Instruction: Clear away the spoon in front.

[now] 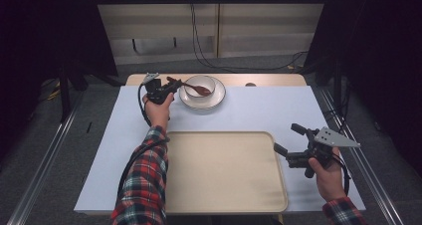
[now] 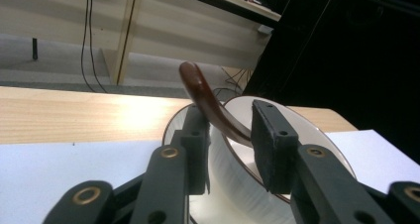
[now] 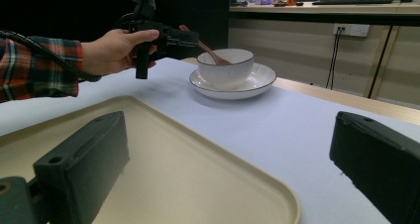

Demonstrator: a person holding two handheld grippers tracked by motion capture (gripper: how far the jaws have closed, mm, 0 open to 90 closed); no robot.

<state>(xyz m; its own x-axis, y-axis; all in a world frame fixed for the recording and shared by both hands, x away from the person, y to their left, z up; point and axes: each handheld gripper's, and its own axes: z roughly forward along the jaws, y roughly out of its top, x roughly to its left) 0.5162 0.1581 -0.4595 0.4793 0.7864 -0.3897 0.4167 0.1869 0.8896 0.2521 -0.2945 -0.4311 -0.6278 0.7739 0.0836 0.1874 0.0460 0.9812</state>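
Note:
A white bowl [image 1: 203, 81] stands on a white plate [image 1: 217, 98] at the far middle of the table. A brown wooden spoon [image 1: 196, 89] rests in the bowl, its handle sticking out to the left. My left gripper [image 1: 174, 85] is at that handle. In the left gripper view the spoon handle [image 2: 203, 92] runs slantwise between the jaws of my left gripper [image 2: 230, 120], close against the right pad [image 2: 267, 144], with a gap on the other side. My right gripper [image 1: 286, 138] hovers open by the right edge of the beige tray [image 1: 224, 170], nothing between its jaws.
The beige tray [image 3: 163, 169] lies empty at the near middle of the white mat [image 1: 268, 110]. A strip of bare wooden tabletop [image 2: 74, 115] runs behind the plate. Cables hang down the wall beyond the table.

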